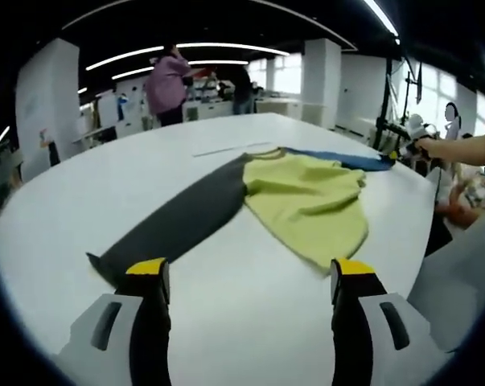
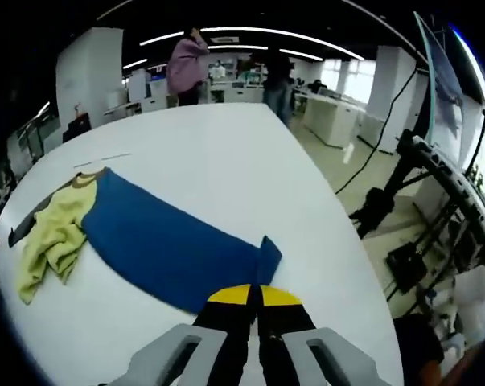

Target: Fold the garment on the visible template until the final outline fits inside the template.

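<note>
A garment lies spread across the white table. It has a yellow-green body, a dark grey sleeve reaching toward me, and a blue sleeve stretched away to the far right. My left gripper is open above the table, just short of the grey cuff and holding nothing. In the right gripper view the blue sleeve runs from the crumpled yellow-green body to my right gripper, which is shut on the sleeve's edge beside the cuff. A faint line marks the table beyond the collar.
The table's rounded edge falls away on the right, with black stands and cables on the floor beyond it. A person's arm reaches in at the blue cuff. People stand at desks far behind the table.
</note>
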A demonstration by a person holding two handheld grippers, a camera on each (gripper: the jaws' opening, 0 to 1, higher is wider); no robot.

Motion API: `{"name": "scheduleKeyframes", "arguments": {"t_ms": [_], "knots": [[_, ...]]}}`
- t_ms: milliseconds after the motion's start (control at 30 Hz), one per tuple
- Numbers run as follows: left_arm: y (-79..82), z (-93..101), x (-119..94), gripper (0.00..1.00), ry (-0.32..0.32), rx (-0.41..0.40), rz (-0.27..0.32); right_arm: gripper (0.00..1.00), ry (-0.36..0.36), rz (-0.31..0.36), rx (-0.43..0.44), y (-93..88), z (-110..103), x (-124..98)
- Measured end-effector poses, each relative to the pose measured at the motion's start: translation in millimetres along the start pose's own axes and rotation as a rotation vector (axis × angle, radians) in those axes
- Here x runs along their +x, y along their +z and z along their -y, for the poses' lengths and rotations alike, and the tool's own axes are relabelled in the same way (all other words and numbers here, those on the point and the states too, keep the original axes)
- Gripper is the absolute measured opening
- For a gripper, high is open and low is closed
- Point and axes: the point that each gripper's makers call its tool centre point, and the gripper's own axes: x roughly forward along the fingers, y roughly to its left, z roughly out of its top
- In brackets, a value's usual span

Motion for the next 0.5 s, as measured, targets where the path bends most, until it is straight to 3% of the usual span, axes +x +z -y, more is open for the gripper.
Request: {"name": "scheduleKeyframes", "arguments": {"t_ms": [367,500], "knots": [[-5.4,-0.3,0,0.78,0.001,0.0,-0.016,0.0,-0.066,-0.036,0.05,-14.4,24,0],[-6.7,-0.6,0,0.78,0.003,0.001,-0.021,0.13,-0.076,-0.03,0.07,-12.1,25,-4]]}}
